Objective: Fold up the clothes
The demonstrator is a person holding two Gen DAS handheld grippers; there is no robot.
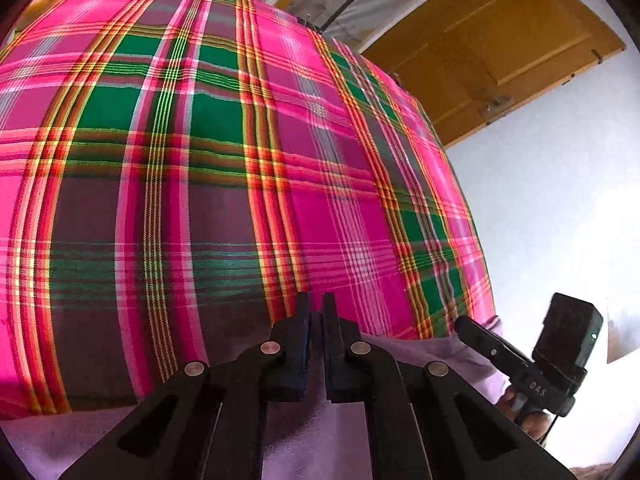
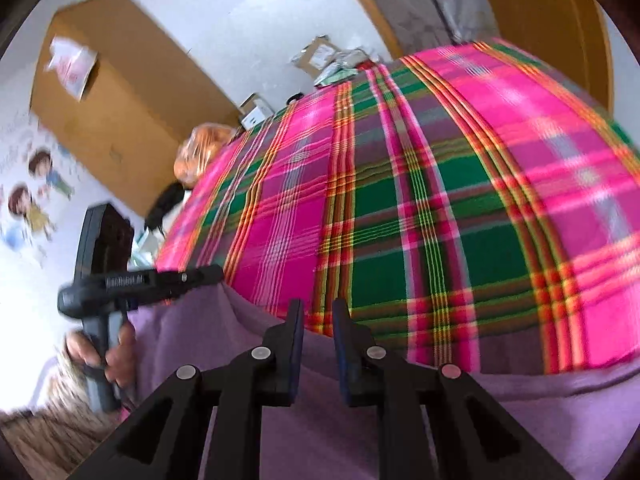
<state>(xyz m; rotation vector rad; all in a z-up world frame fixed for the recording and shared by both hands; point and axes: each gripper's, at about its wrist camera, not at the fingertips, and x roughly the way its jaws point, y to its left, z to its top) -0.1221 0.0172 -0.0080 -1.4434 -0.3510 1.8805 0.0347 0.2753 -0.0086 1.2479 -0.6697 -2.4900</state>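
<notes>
A lilac garment [image 1: 328,432] lies along the near edge of a surface covered by a pink, green and maroon plaid cloth [image 1: 240,160]; whether that surface is a bed or a counter cannot be told. The garment's soft purple fabric spreads under both tools, its far edge resting on the plaid.

In the left wrist view the left tongs [image 1: 317,320] stand with their two fingers nearly together, only a thin slit between them, directly over the lilac fabric; whether any cloth is pinched in that slit cannot be told. In the right wrist view the right tongs [image 2: 318,320] show a clear gap between their fingers, released, with the garment's edge and plaid visible through it.

Each view also catches the other tool at the garment's side edge: the left one is gripped by a hand [image 2: 116,356], its tip touching the lilac fabric's corner.

Beyond the plaid surface stand a wooden door [image 1: 500,52], a brown cupboard [image 2: 120,100], white walls bearing cartoon stickers [image 2: 32,196], and some packets [image 2: 332,60] at the far end.
</notes>
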